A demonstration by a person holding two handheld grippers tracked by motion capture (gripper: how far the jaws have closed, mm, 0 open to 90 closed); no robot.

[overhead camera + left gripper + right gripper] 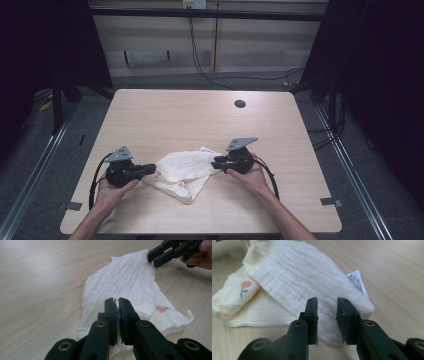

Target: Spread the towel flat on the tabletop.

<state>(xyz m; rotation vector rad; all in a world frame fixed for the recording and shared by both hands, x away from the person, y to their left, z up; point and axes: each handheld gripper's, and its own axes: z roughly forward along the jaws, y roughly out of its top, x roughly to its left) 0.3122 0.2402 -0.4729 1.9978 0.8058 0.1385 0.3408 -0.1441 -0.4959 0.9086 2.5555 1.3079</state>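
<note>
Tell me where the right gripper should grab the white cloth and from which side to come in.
Grip the folded corner of the white cloth just below its label, coming in low from the table's right. That corner bulges up in a soft roll, and the right gripper already straddles it with jaws apart. The left gripper is shut on the opposite edge, so pulling there should probably spread the cloth.

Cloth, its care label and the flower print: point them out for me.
cloth (294, 272), right gripper view, ribbed top fold.
care label (357, 281), right gripper view, printed face.
flower print (245, 285), right gripper view, pink bloom.
</note>
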